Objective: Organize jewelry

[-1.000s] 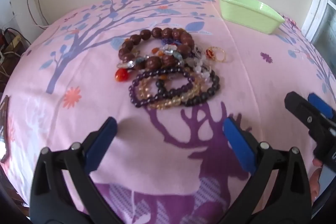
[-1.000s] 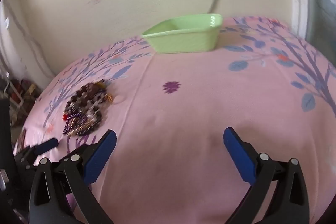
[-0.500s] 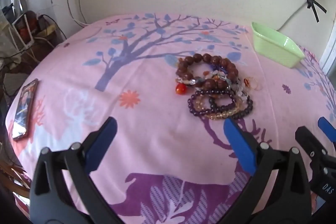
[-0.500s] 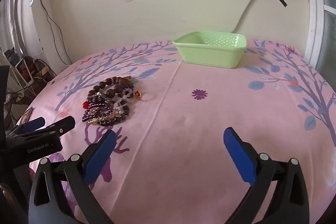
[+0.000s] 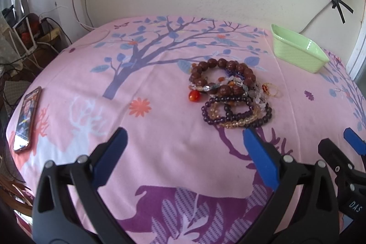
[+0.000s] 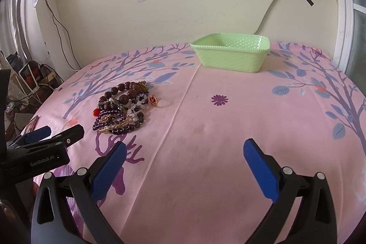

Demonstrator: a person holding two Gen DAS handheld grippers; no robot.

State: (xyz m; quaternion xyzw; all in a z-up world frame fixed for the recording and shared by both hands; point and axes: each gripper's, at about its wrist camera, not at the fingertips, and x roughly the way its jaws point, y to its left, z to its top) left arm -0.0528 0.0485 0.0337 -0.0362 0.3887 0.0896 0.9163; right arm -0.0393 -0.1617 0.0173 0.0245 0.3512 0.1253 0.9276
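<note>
**pinkdeer:** Over the near edge of the bench, both claws have pulled back a lot compared to a second ago. Back then the left wrist view had the pile of bracelets [image 5: 231, 95] filling the middle, now it's smaller and further off, and a phone [image 5: 26, 117] has come into view by the left edge of the pink tablecloth [image 5: 160, 129].

**beadnerd:** Yep, and since half a second ago barely any change. Left claw [image 5: 183, 145] is spread wide with nothing between the blue pads [image 5: 259, 159], hovering short of the pile. Right claw [image 6: 184, 158] is the same, wide and empty, pointing at bare cloth with the green basket [image 6: 231, 57] straight ahead near the far edge.

**pinkdeer:** Where's the jewelry sitting exactly?

**beadnerd:** Middle of the bench, all heaped together: big brown bead bracelet [image 5: 223, 77] at the back, purple bead strands [image 5: 238, 112] at the front, a red pendant [image 5: 194, 96] on the left side, a small gold ring [image 5: 272, 90] just beside the heap on the right. Basket is well apart from it, toward the far right corner. From the right wrist view the left claw [image 6: 55, 135] shows at the left, close to the pile's near side.
</note>
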